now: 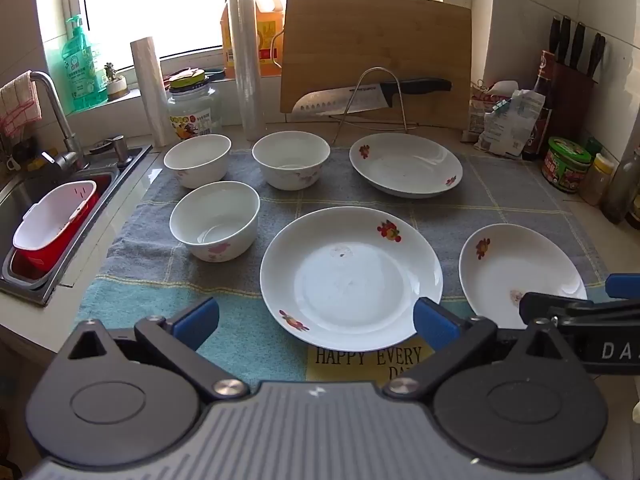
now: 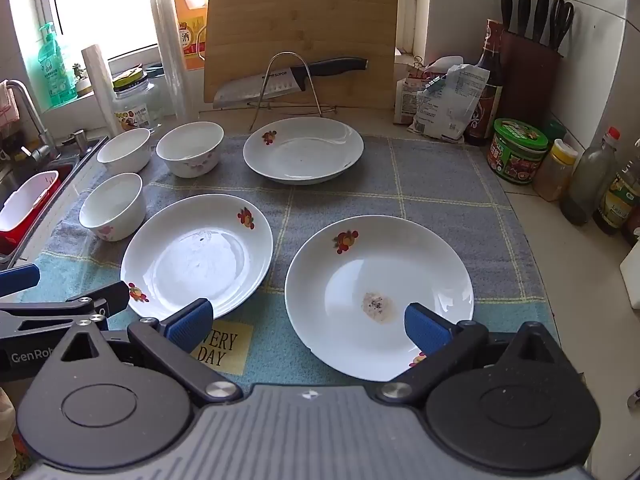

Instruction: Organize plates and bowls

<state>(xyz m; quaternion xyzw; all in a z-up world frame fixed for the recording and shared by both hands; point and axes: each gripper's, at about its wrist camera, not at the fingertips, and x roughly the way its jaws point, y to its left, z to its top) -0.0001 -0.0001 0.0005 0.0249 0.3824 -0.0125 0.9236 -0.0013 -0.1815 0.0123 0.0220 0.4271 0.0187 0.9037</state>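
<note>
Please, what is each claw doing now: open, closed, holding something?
Left claw: open, holds nothing.
Right claw: open, holds nothing.

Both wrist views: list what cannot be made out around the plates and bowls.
- Right plate: in the left wrist view the right gripper covers its near edge.
- Mat lettering: in the right wrist view the middle plate and the gripper's finger cover all but "VERY DAY".
- Speck on middle plate: too small to identify in either view.
- Sink: cut off by the left wrist view's edge.
</note>
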